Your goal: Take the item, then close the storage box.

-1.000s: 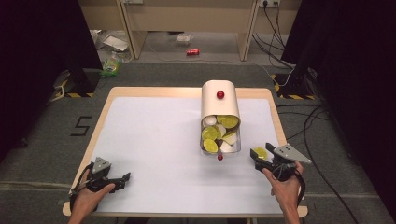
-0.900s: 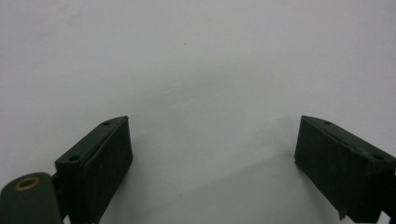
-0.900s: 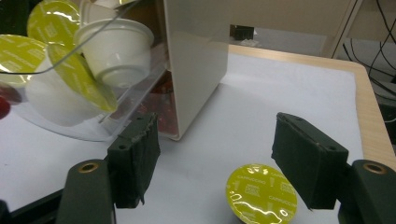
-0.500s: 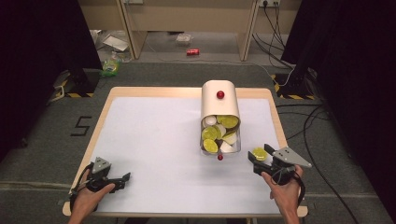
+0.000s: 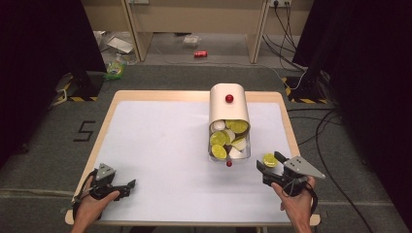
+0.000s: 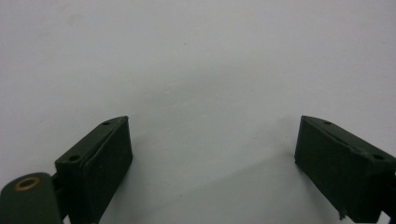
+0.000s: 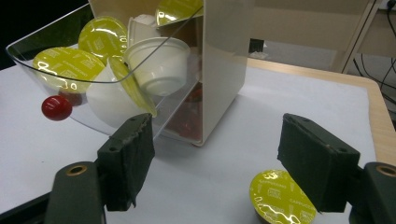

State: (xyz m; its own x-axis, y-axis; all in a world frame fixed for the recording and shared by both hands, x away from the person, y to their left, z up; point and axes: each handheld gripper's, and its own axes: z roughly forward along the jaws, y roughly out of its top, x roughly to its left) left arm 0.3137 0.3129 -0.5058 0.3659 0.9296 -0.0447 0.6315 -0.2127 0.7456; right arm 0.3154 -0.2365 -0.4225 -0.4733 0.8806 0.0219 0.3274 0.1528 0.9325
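Observation:
A cream capsule dispenser with a red knob on top stands on the white table, its clear drawer pulled out and holding several yellow-lidded and white capsules. One loose yellow-lidded capsule lies on the table right of the drawer. My right gripper is open just behind it, and in the right gripper view the capsule sits against the right jaw's inner side. My left gripper rests open at the front left over bare table.
The drawer has a red knob at its front. The table's wooden edge runs close on the right. On the floor beyond lie a red can, cables and litter.
The right gripper has slid slightly left and toward the near edge, with the loose capsule staying by its jaws. The left gripper has not moved.

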